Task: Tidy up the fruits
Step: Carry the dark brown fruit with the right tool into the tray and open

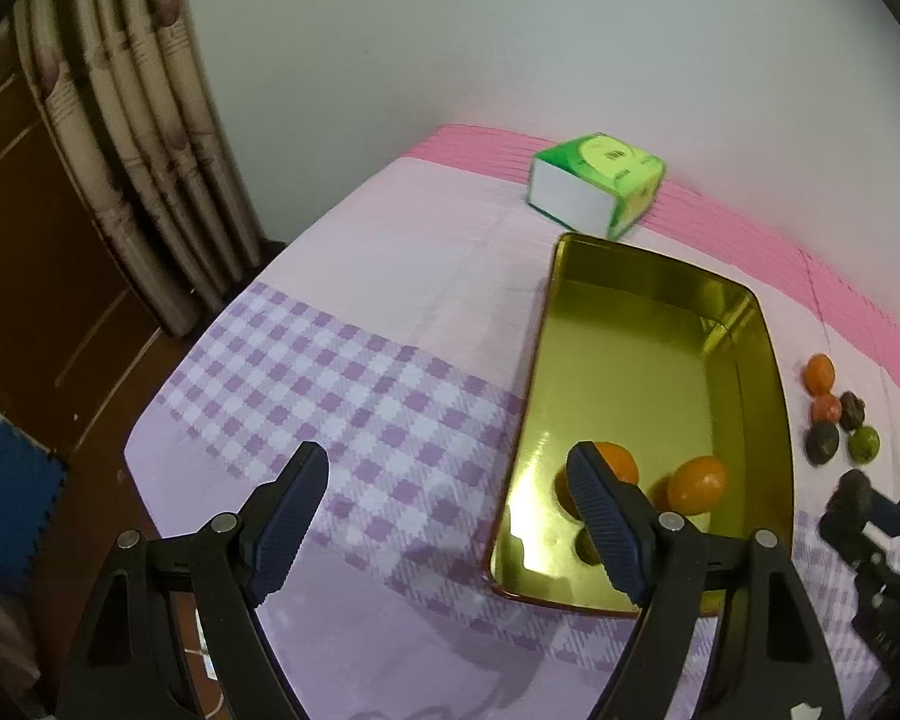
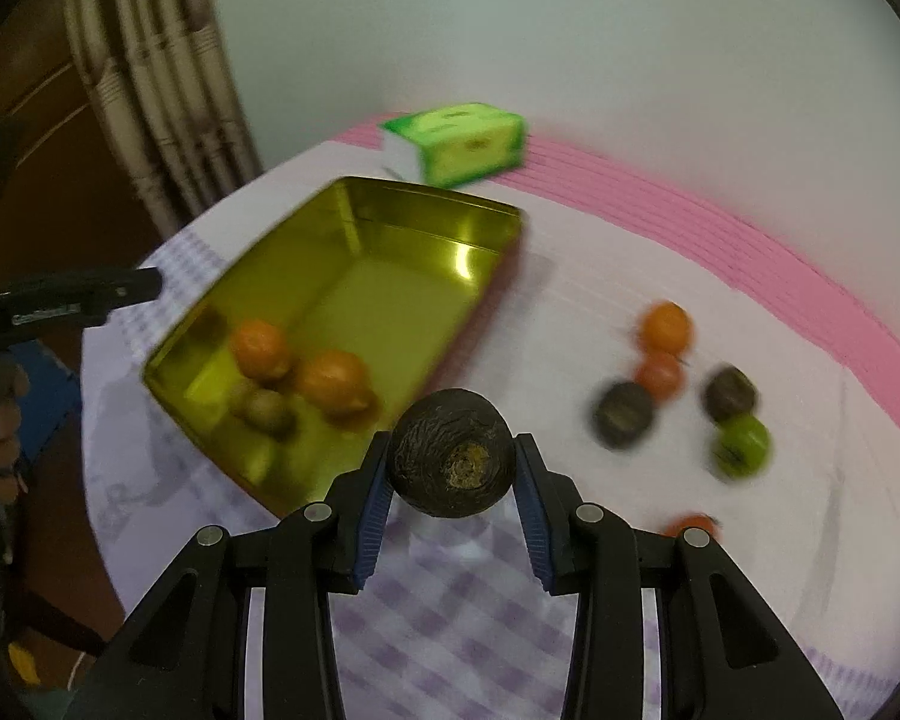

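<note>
On the checked worktop (image 1: 390, 372), the right gripper (image 2: 453, 468) clamps a dark wrinkled fruit (image 2: 450, 456) just beside the gold tin (image 2: 360, 276), probably bound for it; the left gripper (image 1: 444, 516) gapes empty near the tin's corner.

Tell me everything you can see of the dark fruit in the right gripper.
The dark fruit is round, nearly black, with a wrinkled, matte skin and a rough tan stem scar facing the camera. It looks whole. The right gripper is shut on it, one blue ribbed pad pressing each side, and nothing else touches it. It hangs above the checked cloth, just off the near corner of the gold tin, not yet over it. What kind of fruit it is I cannot tell.
</note>
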`<move>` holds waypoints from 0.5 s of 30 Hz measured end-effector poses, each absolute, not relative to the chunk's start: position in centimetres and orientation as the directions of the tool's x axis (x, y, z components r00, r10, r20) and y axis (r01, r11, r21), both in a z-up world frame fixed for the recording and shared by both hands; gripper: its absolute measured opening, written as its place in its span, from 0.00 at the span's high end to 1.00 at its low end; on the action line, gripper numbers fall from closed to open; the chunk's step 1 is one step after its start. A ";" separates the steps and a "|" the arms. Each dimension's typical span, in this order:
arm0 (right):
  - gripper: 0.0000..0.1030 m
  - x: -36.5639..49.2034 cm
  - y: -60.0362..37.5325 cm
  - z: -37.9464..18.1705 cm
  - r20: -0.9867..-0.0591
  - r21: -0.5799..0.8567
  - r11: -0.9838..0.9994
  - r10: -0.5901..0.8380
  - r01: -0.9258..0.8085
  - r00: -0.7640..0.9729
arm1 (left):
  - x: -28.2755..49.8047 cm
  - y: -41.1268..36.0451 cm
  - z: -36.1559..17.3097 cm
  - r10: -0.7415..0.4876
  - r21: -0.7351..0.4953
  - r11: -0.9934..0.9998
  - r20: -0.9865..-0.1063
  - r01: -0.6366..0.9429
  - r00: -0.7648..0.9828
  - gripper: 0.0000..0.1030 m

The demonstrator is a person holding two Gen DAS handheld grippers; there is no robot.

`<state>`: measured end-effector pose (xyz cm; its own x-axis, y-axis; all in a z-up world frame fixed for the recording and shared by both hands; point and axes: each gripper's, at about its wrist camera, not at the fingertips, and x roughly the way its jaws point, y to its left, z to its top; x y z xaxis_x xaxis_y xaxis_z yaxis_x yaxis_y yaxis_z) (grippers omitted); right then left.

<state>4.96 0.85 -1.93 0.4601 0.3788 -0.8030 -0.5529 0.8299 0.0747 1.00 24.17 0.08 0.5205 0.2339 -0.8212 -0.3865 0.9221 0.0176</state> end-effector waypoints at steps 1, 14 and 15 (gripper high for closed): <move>0.61 4.9 1.6 -1.9 -0.803 0.074 0.821 0.385 -0.566 0.454 | 1.0 24.4 0.1 0.234 0.012 0.919 -0.822 -0.394 0.520 0.24; 0.61 5.4 7.4 -4.1 -0.837 0.046 0.753 0.387 -0.656 0.386 | 1.0 25.9 -0.2 0.227 -0.022 0.899 -0.832 -0.438 0.506 0.22; 0.61 5.4 7.5 -4.3 -0.839 0.043 0.753 0.384 -0.657 0.385 | 1.0 25.9 -0.2 0.227 -0.020 0.899 -0.832 -0.438 0.506 0.22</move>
